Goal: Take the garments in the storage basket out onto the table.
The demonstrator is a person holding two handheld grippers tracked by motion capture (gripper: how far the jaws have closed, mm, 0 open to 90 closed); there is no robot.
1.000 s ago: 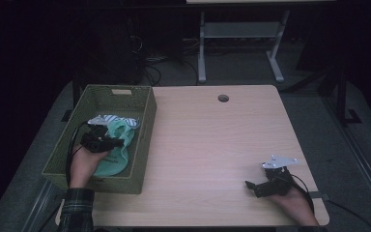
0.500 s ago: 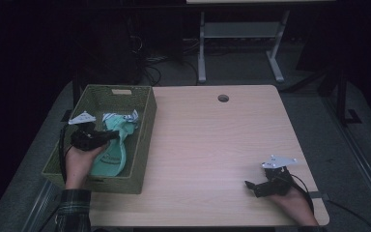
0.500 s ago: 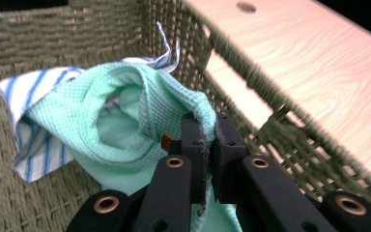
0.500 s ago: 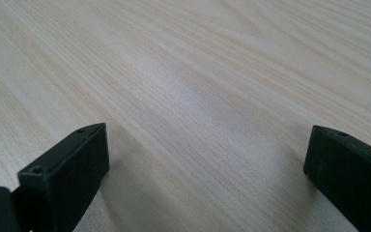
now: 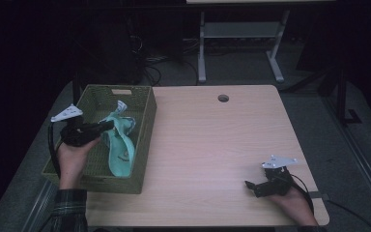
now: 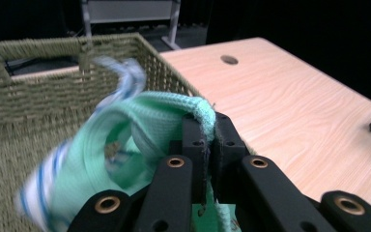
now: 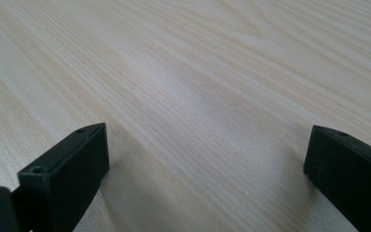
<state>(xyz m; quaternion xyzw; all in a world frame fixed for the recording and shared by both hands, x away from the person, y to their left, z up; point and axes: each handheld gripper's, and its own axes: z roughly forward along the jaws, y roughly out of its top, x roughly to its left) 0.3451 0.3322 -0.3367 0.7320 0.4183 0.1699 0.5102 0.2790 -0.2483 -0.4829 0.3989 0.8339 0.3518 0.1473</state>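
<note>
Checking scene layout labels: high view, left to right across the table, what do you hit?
Left gripper → mint-green cloth, held over the woven olive basket → round cable hole in the light wooden table → right gripper.

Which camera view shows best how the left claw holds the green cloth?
The left gripper view: the left claw is shut on a fold of the green cloth, seen close. The high view shows the cloth hanging over the basket, small. The right gripper view shows the table.

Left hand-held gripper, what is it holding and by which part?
The left hand-held gripper pinches the mint-green cloth by a folded edge, above the woven basket.
</note>
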